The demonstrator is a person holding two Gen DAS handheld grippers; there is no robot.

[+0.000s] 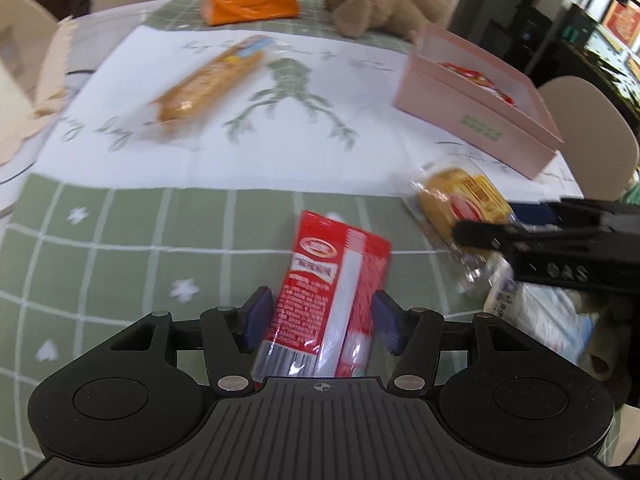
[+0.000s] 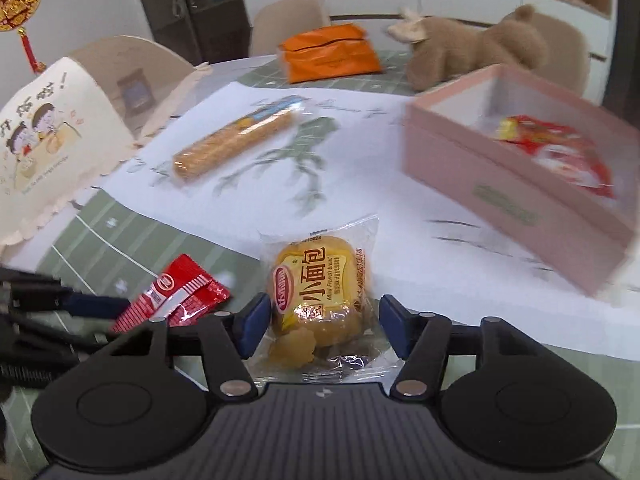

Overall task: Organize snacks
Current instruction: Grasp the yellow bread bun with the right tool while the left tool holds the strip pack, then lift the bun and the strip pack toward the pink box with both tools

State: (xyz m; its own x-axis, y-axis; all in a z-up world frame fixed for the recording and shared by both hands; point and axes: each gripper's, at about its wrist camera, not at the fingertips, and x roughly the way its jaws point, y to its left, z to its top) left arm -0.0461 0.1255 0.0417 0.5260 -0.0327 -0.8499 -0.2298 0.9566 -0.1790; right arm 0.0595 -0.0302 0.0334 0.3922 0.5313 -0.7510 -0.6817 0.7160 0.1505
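My left gripper (image 1: 322,320) is shut on a red snack packet (image 1: 336,280), its blue pads pressing both long edges just above the green checked cloth. In the right wrist view the same red packet (image 2: 176,300) sits at the left by a left gripper finger (image 2: 94,304). My right gripper (image 2: 322,322) is open around a yellow mini bread packet (image 2: 318,284) that lies on the cloth. Its left pad touches the wrapper and a thin gap shows at the right pad. The bread packet (image 1: 456,196) also appears under a right gripper finger (image 1: 480,236). A pink box (image 2: 516,188) holds red snack bags (image 2: 560,148).
A cracker tube (image 2: 236,140) lies on the white printed mat (image 2: 360,160). Behind it are an orange pouch (image 2: 328,56) and a brown plush toy (image 2: 480,48). A cream printed paper stand (image 2: 52,136) is at the left. A blue-white wrapped pack (image 1: 540,308) lies at the near right, and chairs ring the table.
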